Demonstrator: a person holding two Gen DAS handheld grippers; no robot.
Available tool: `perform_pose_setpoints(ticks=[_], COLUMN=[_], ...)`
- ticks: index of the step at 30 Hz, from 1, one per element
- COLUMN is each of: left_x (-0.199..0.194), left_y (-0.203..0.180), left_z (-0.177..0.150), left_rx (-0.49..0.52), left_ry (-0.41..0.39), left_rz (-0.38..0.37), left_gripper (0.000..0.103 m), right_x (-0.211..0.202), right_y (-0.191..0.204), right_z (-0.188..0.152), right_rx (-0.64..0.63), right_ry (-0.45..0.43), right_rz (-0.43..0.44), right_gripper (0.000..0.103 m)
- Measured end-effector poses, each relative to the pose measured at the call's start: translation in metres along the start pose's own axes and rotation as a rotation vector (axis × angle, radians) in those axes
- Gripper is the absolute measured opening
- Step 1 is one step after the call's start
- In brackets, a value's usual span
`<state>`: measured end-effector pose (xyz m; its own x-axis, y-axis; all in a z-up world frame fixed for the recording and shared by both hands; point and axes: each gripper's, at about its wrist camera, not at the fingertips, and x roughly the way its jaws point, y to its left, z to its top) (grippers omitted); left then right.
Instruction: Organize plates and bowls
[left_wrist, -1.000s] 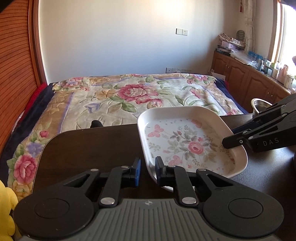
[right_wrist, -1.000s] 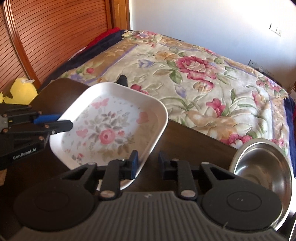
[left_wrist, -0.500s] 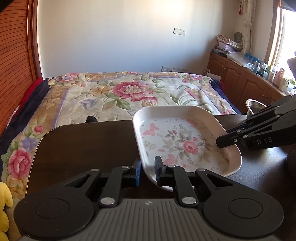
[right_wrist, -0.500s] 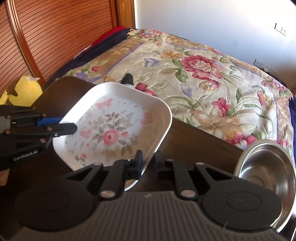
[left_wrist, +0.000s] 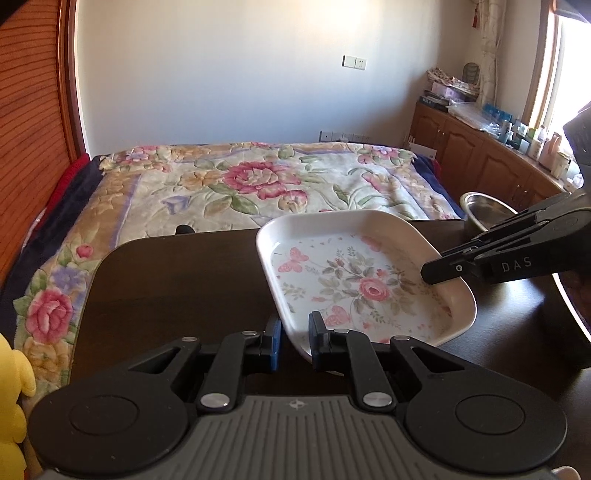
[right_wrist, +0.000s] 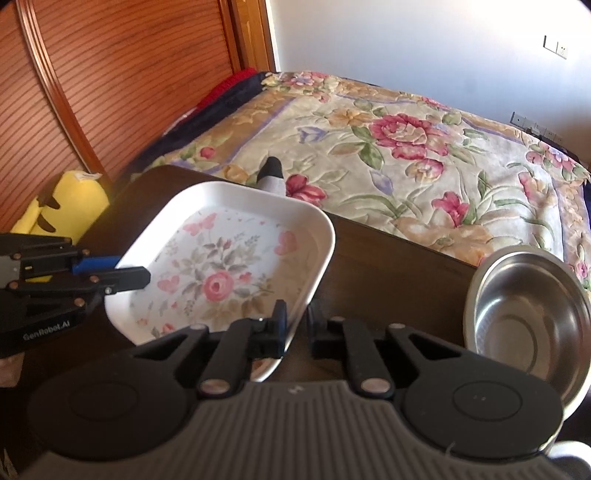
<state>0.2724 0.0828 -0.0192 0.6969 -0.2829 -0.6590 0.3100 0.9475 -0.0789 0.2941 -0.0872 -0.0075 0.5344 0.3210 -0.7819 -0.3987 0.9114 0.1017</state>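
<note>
floral plate (left_wrist: 364, 280) on table (left_wrist: 177, 280), l & r claws (left_wrist: 293, 338) (right_wrist: 295, 325) straddling rims

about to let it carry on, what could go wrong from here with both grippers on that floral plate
1. The left gripper and right gripper each straddle only a thin edge of the white square floral plate; uneven pulling could tip it or slip it free.
2. The round stainless steel bowl sits close to the right gripper and could get knocked.
3. That bowl stands near the dark wooden table's edge by the bed.
</note>
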Motion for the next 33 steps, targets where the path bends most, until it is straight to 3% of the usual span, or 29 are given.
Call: perform_pose_setpoints(ticks=[20, 33], left_x=[-0.082, -0.125], left_y=[-0.05, -0.077], left_z=[-0.021, -0.053], left_rx=[0.044, 0.062], left_ry=[-0.064, -0.09], left_rz=[0.006, -0.002], left_gripper=[0.017, 0.017], right_x=[-0.08, -0.113], right_y=[0.011, 0.022], right_z=[-0.045, -0.087], right_rx=[-0.009, -0.001], right_ry=[-0.102, -0.13], right_rz=[0.014, 0.021], right_gripper=[0.013, 0.013])
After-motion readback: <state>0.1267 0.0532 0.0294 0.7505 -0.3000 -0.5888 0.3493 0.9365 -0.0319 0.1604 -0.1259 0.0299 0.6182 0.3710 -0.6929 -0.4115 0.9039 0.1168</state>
